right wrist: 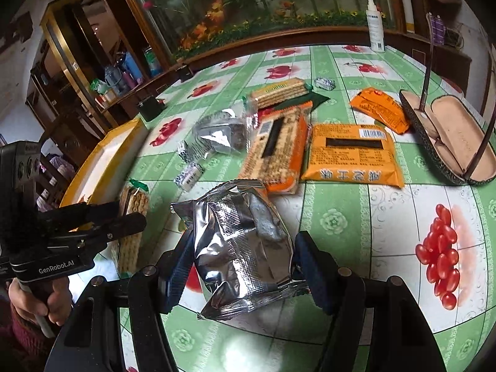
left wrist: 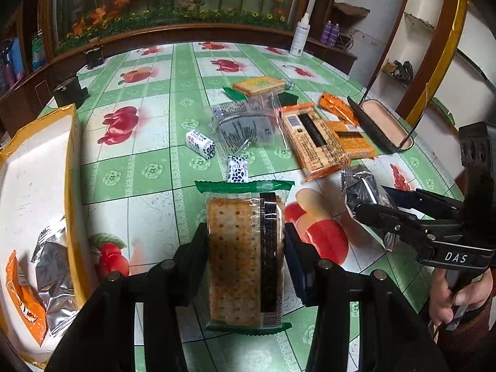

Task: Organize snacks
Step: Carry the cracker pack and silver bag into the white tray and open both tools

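Note:
My left gripper (left wrist: 245, 248) is shut on a green-edged cracker pack (left wrist: 245, 257), held flat just above the table; it also shows in the right wrist view (right wrist: 133, 217). My right gripper (right wrist: 241, 257) is shut on a crinkled silver snack bag (right wrist: 245, 248), which shows at the right of the left wrist view (left wrist: 361, 190). A white tray with a yellow rim (left wrist: 34, 186) stands at the left and holds a silver bag (left wrist: 52, 266) and an orange pack (left wrist: 24, 303). More snacks lie mid-table: orange packs (right wrist: 350, 155), a cracker pack (right wrist: 279, 91), a silver bag (right wrist: 220, 133), small wrapped candies (left wrist: 201, 144).
An open glasses case (right wrist: 449, 136) with glasses lies at the right of the table. A white spray bottle (right wrist: 375, 28) stands at the far edge. Dark small boxes (left wrist: 69, 91) sit at the far left by the wooden ledge.

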